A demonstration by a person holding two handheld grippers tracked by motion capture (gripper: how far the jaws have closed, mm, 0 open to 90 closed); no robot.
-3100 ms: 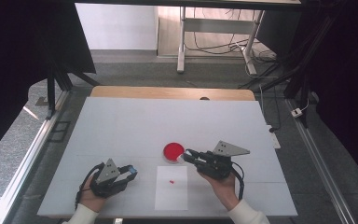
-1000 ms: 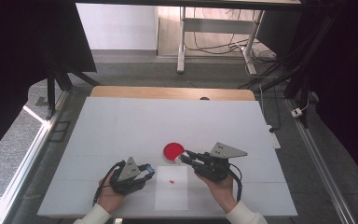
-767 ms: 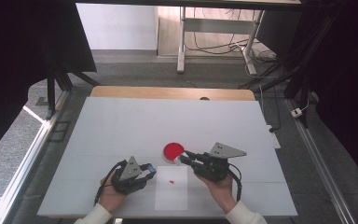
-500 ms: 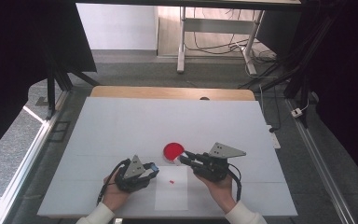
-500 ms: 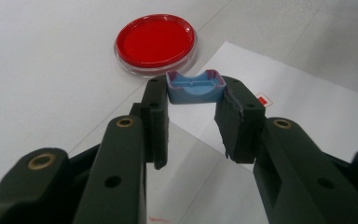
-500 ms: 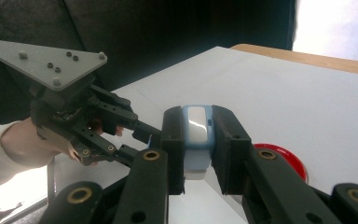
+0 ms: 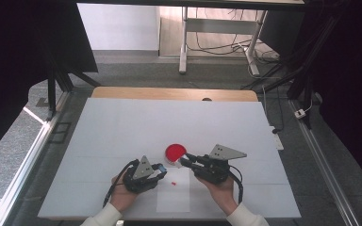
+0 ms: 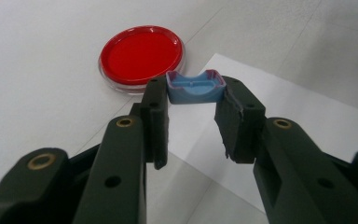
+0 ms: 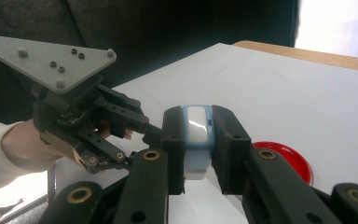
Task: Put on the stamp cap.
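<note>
The right gripper (image 9: 196,144), low centre of its own view, is clamped on a small blue-and-white capped piece (image 9: 196,140), held upright between the jaws above the white table (image 7: 122,132). In the left gripper view the left gripper (image 8: 191,121) has a small blue tray-like piece (image 8: 196,87) between its jaw tips; the jaws stand apart behind it, so the grasp appears light and at the tips alone. A red round dish (image 8: 141,56) lies flat on the table in the upper left of that view, just beyond the blue piece, beside a white sheet of paper (image 8: 279,107). In the high view both grippers sit at lower centre, the left gripper (image 7: 162,168) and right gripper (image 7: 185,160) facing each other, with the dish (image 7: 175,151) just above them and a small red fleck (image 7: 173,181) on the paper (image 7: 174,200). Judgement: the step in hand is bringing the two small pieces together near the dish. To do it well, the right hand should hold its piece steady and upright, the left should approach slowly and square on, and neither should squeeze harder, since the tip grasp could let the blue piece twist out. No brand, label or writing is legible on any item.
</note>
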